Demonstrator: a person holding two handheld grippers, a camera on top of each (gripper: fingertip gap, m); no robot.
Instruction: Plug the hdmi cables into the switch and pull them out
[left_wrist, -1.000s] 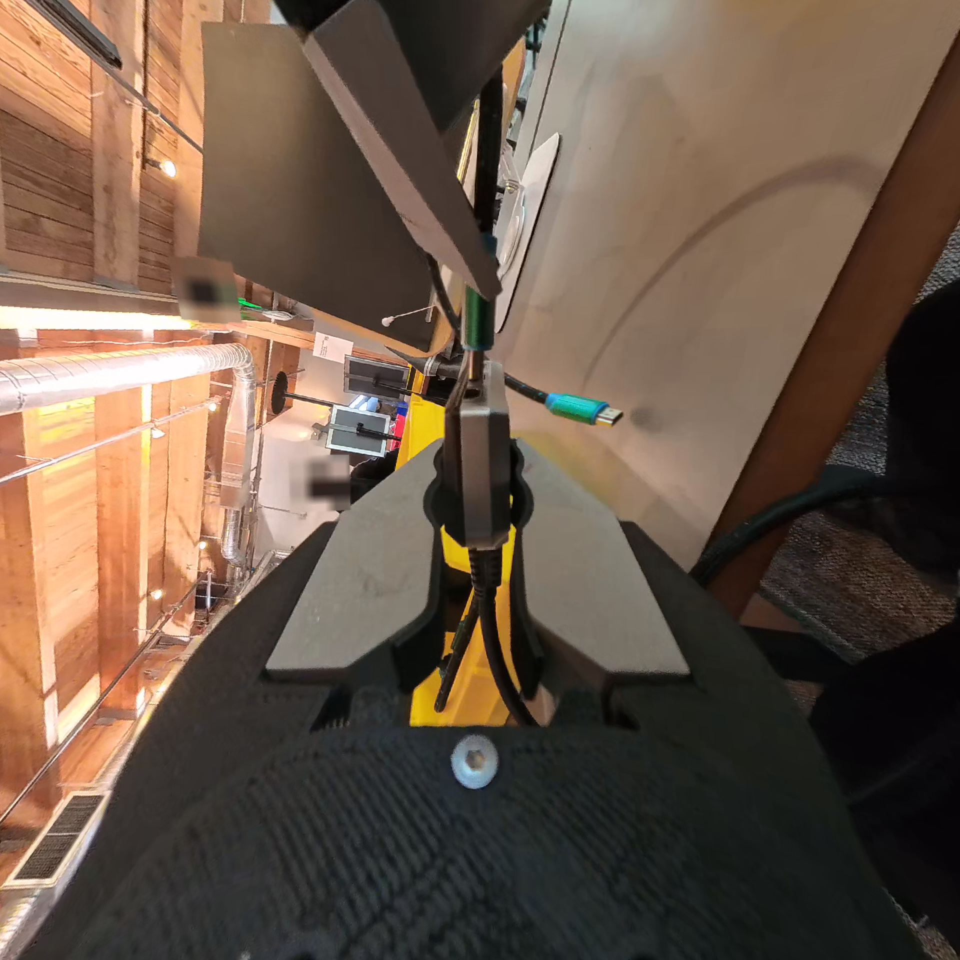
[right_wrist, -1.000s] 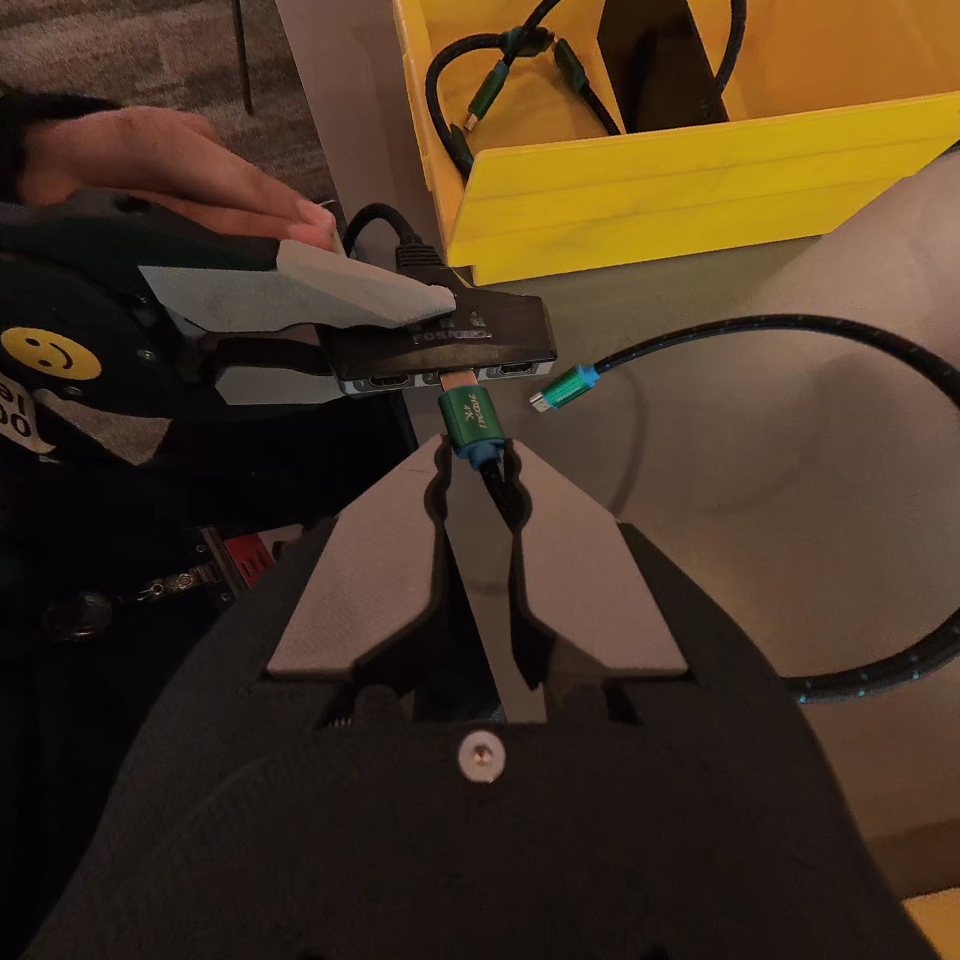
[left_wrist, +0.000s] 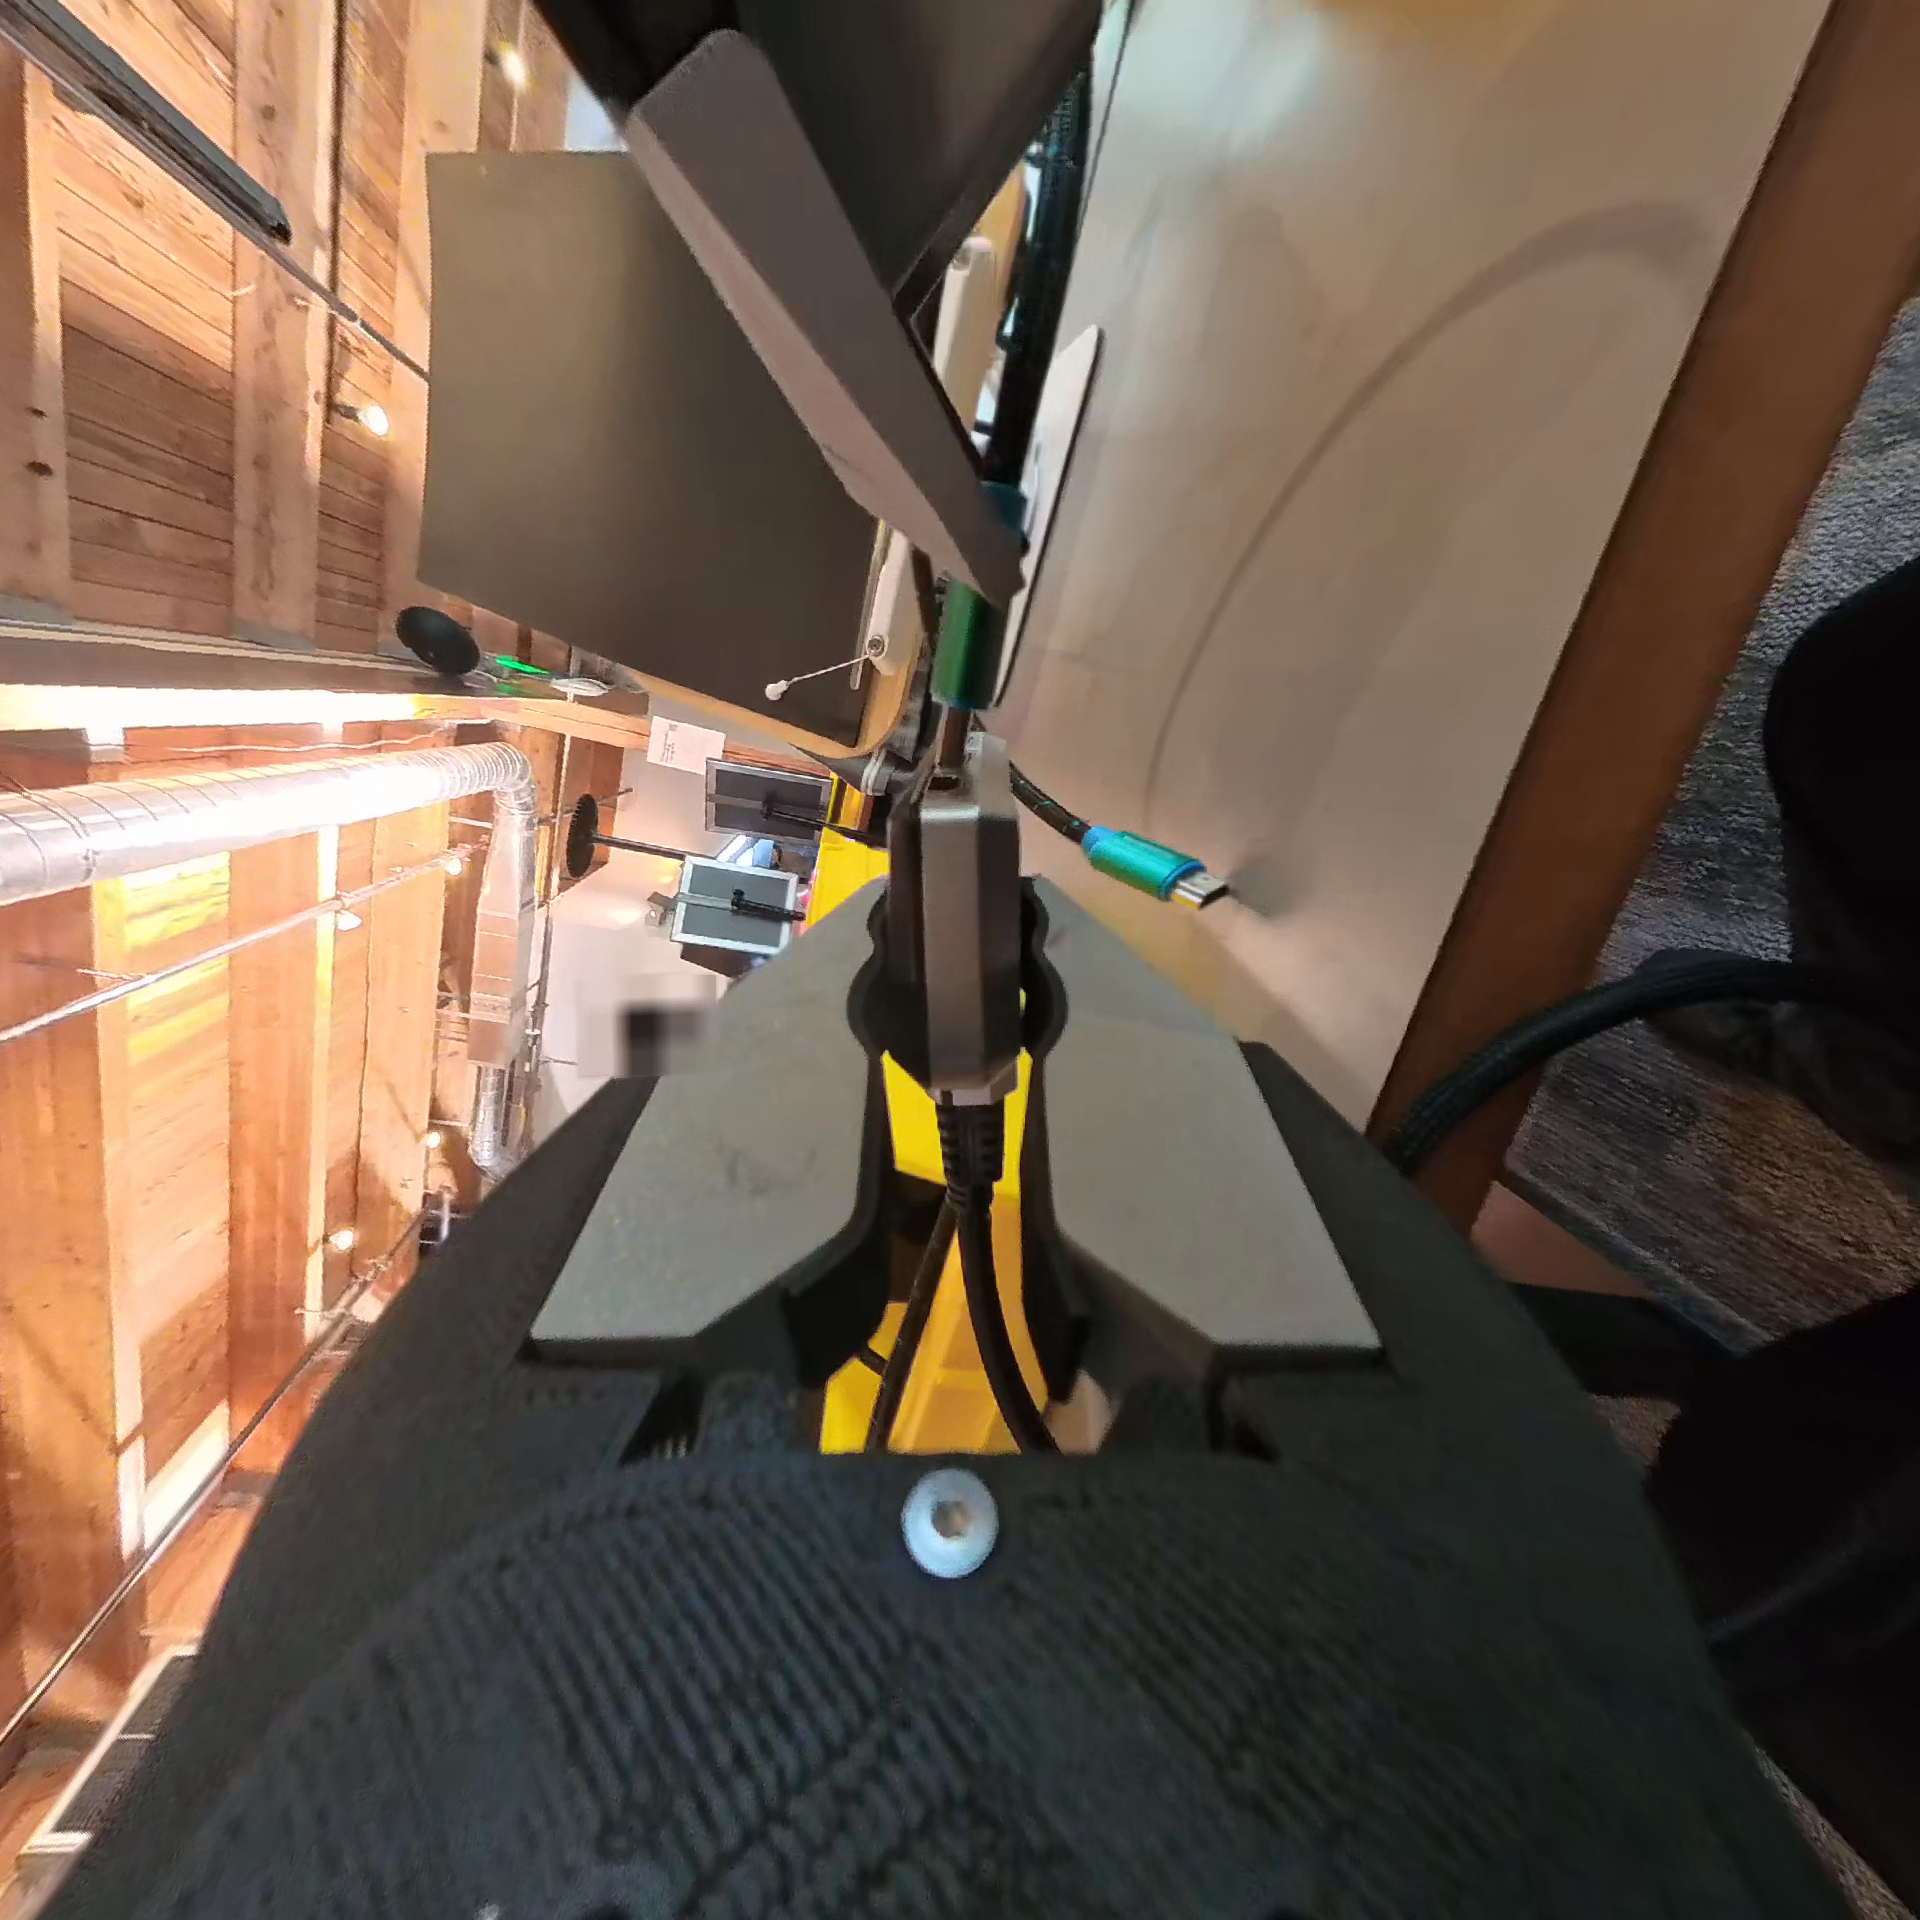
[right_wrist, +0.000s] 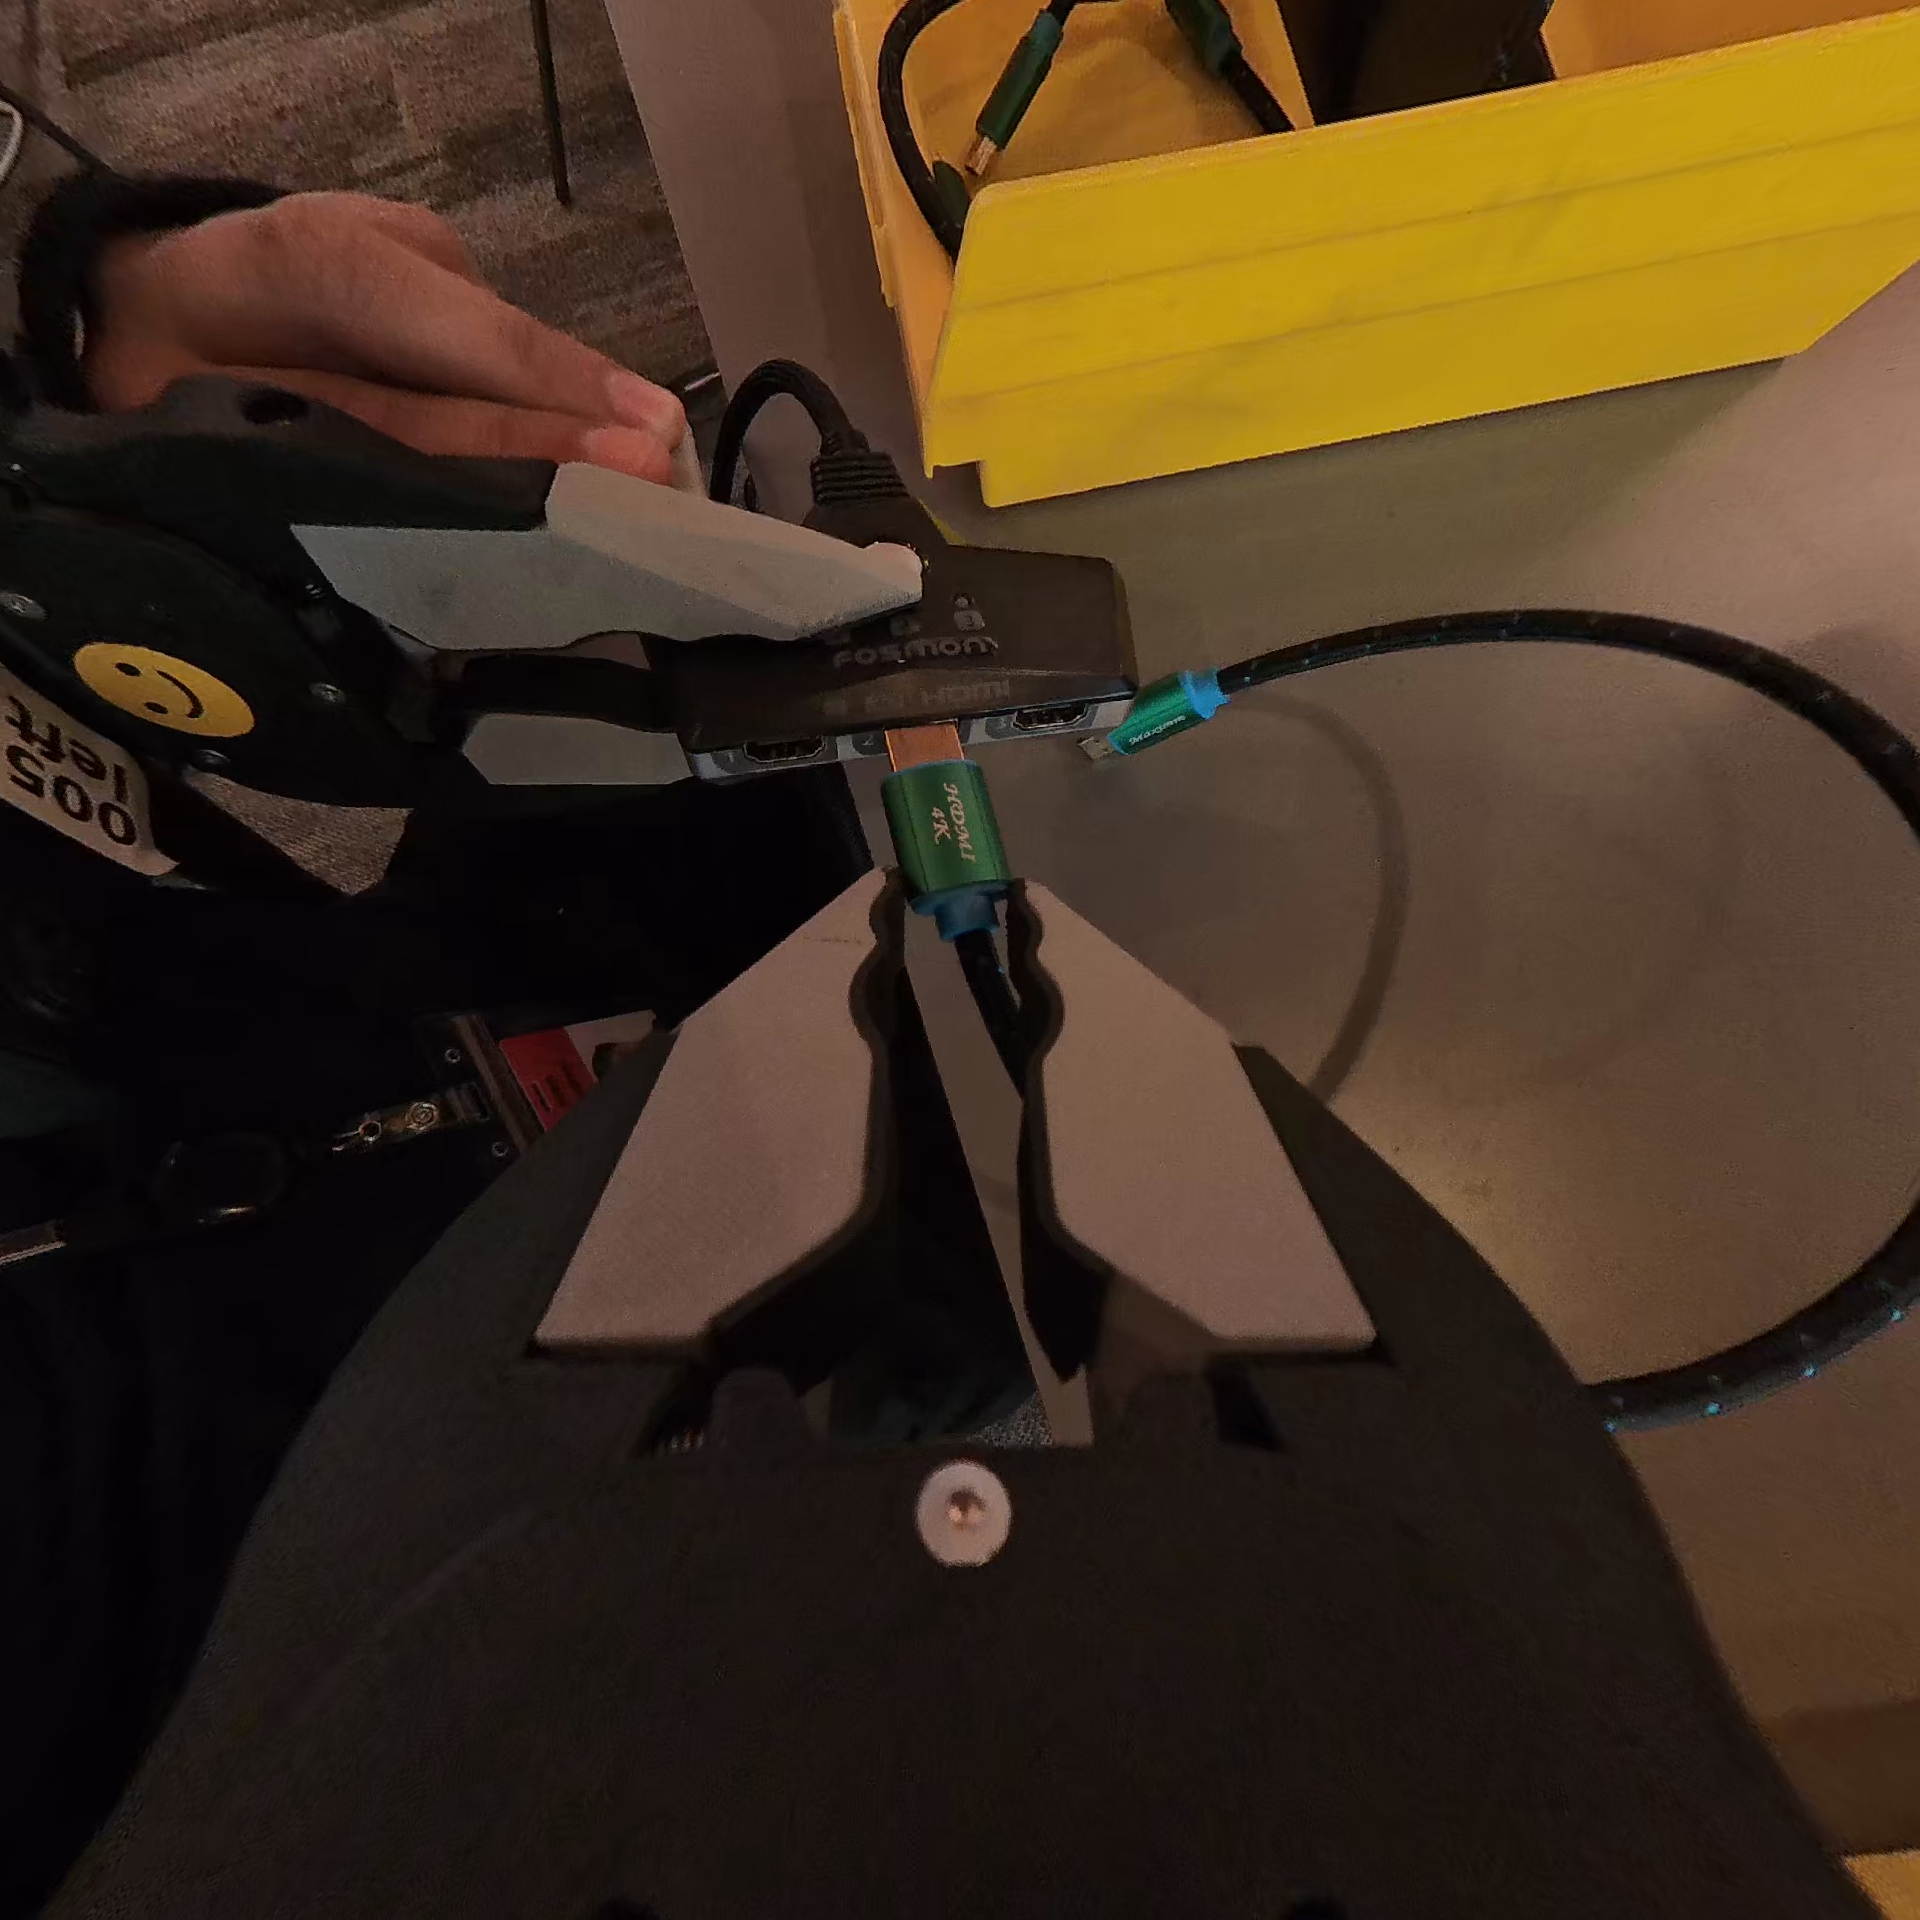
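My left gripper (left_wrist: 961, 920) is shut on the dark grey HDMI switch (left_wrist: 961, 935) and holds it edge-on above the table. In the right wrist view the switch (right_wrist: 914, 655) shows its row of ports, with the left gripper (right_wrist: 914, 644) clamped on its left half. My right gripper (right_wrist: 956, 904) is shut on the rear end of a green HDMI plug (right_wrist: 930, 831). The plug's metal tip meets the switch's middle port, with some metal still showing. This plug also shows in the left wrist view (left_wrist: 961, 644). A second, teal plug (right_wrist: 1158, 712) lies loose beside the switch's right corner.
A yellow bin (right_wrist: 1351, 312) with more cables stands on the table (right_wrist: 1558, 935) just behind the switch. The loose braided cable (right_wrist: 1714, 665) loops over the table at the right. A person's hand (right_wrist: 364, 332) holds the left gripper. The switch's own black lead (left_wrist: 966, 1195) runs back between my left fingers. One gripper's finger ends stand about 5 cm off the other's.
The green plug has turned about its axis and sits a little closer to the middle port. The switch has shifted slightly toward the loose teal plug. Both grips are unchanged.
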